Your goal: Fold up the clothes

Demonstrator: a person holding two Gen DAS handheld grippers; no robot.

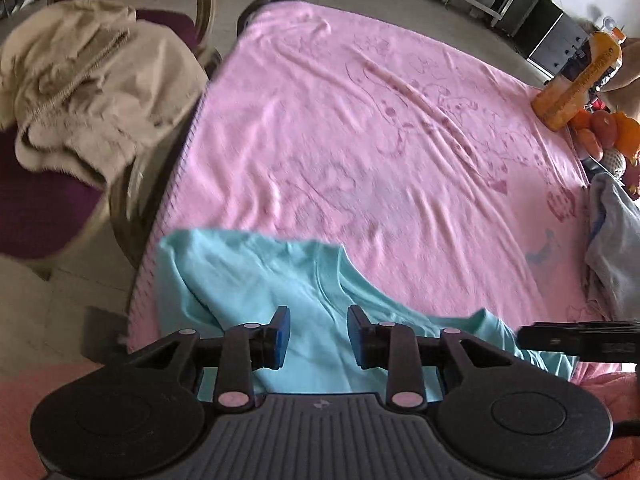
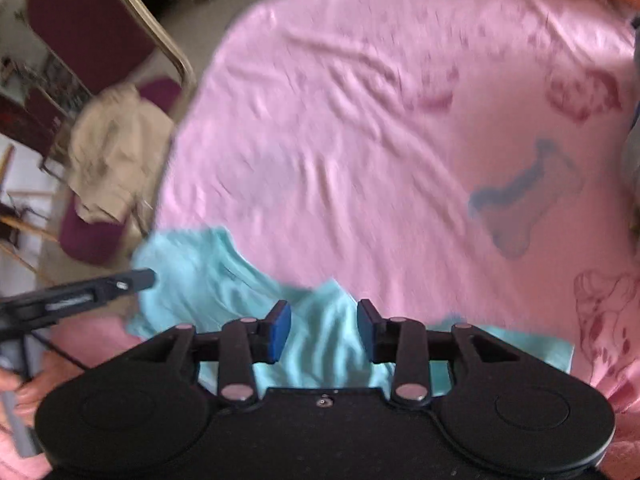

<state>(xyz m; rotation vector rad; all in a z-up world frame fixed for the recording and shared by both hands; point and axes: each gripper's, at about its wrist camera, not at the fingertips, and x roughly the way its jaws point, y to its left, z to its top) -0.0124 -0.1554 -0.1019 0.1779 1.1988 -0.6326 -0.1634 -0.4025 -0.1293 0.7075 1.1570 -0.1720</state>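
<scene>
Left gripper (image 1: 318, 336): angled steeply down over the near edge, fingers partly apart, pads not pressing on anything.
Right gripper (image 2: 324, 330): same steep tilt, fingers partly apart, cloth showing in the gap, no grip.
Teal shirt (image 1: 280, 280): rumpled, lying at the near left corner of the bench, below both grippers.
Pink sheet (image 1: 380, 140): covers the bench, wrinkled, wide bare stretch beyond the shirt.
Far right edge: orange bottle (image 1: 576, 84), grey garment (image 1: 616, 248).
Left: chair (image 1: 36, 208) with beige jacket (image 1: 92, 92).
</scene>
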